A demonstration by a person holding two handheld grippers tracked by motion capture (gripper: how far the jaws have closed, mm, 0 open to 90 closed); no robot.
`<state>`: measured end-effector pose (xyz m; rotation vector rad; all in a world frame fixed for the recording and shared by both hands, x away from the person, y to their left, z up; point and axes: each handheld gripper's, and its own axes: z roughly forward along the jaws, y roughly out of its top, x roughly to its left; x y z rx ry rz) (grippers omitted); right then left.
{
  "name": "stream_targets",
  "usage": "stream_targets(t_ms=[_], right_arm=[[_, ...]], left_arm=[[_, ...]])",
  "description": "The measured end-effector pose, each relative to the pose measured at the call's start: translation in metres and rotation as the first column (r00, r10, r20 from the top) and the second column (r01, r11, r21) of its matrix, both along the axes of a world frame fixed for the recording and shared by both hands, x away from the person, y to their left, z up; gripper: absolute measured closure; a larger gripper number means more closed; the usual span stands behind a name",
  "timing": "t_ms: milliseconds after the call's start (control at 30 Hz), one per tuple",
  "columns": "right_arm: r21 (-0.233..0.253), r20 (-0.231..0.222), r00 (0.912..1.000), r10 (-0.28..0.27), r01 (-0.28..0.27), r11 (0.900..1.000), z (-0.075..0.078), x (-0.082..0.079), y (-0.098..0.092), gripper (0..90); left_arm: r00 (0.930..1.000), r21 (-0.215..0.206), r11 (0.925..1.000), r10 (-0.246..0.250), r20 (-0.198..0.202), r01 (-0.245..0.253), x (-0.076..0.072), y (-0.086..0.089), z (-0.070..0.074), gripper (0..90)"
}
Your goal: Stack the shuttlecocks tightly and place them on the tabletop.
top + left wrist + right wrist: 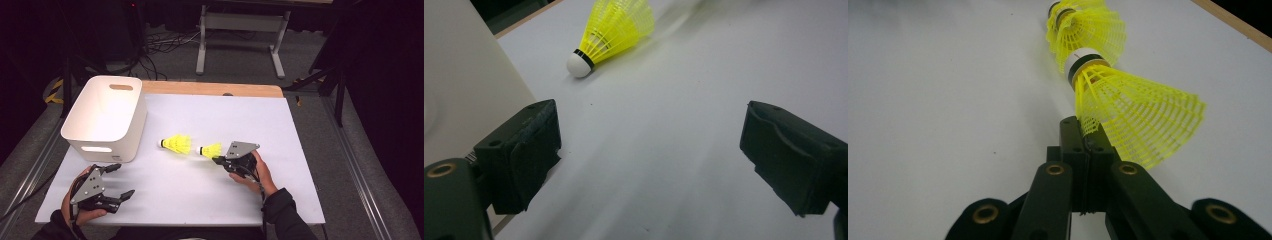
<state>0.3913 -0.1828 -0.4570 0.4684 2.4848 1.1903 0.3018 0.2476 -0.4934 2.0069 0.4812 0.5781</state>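
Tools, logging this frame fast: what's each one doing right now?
Left tool: open, holding nothing, beside the bin.
Right tool: closed on a shuttlecock by its skirt edge.

1. Looks like a lab or recording studio setup, not a home.
2. Black curtains (385,75) hanging all round, walling off the space and keeping the background dark.
3. Grey carpet floor (240,60) with a tangle of loose cables (160,42) running across it at the back.
4. White metal legs of a height-adjustable desk (240,37) parked behind, office or lab style.
5. Dark stand legs (320,80) braced on the floor at the right, yellow-black hazard tape (54,92) at the left.
6. Wooden worktop (210,89) covered with a plain white sheet (200,190), lit brightly from above.
7. Metal rails (360,170) running along both sides of the worktop.
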Motion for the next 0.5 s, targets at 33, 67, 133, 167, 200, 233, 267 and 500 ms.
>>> stream_targets(t_ms=[33,67,133,167,200,233,267,500], right_arm=[[-0.001,-0.002,1.0,-0.004,0.004,1.0,0.0,0.002,0.001,90.0],[-0.001,-0.003,1.0,-0.007,0.007,1.0,-0.001,0.004,0.003,90.0],[-0.01,-0.008,0.9999,-0.011,0.011,1.0,-0.002,0.009,0.007,90.0],[-0.013,-0.008,0.9999,-0.013,0.013,1.0,-0.003,0.011,0.01,90.0],[-0.016,-0.011,0.9998,-0.015,0.015,1.0,-0.003,0.013,0.012,90.0],[-0.022,-0.012,0.9998,-0.018,0.018,1.0,-0.004,0.015,0.015,90.0],[-0.025,-0.012,0.9998,-0.018,0.018,1.0,-0.005,0.017,0.017,90.0],[-0.035,-0.025,0.9995,-0.02,0.019,0.999,-0.008,0.025,0.034,90.0]], left_arm=[[1.0,0.0,1.0,-0.002,0.0,0.002,0.0,0.0,0.0,10.2],[1.0,0.0,1.0,-0.003,-0.001,0.003,0.0,0.0,0.0,10.2],[1.0,0.0,1.0,-0.003,0.0,0.003,0.0,0.0,0.0,10.2],[1.0,-0.003,1.0,-0.003,0.001,0.003,0.0,0.0,0.0,10.3],[1.0,-0.004,1.0,-0.004,0.005,0.004,0.001,-0.001,0.001,10.2],[1.0,-0.004,1.0,-0.004,0.005,0.004,0.002,-0.001,0.001,10.2],[1.0,-0.004,1.0,-0.007,0.002,0.007,0.002,-0.001,0.001,10.2],[0.9999,0.003,0.9999,-0.015,-0.001,0.015,0.003,-0.002,0.0,10.3]])
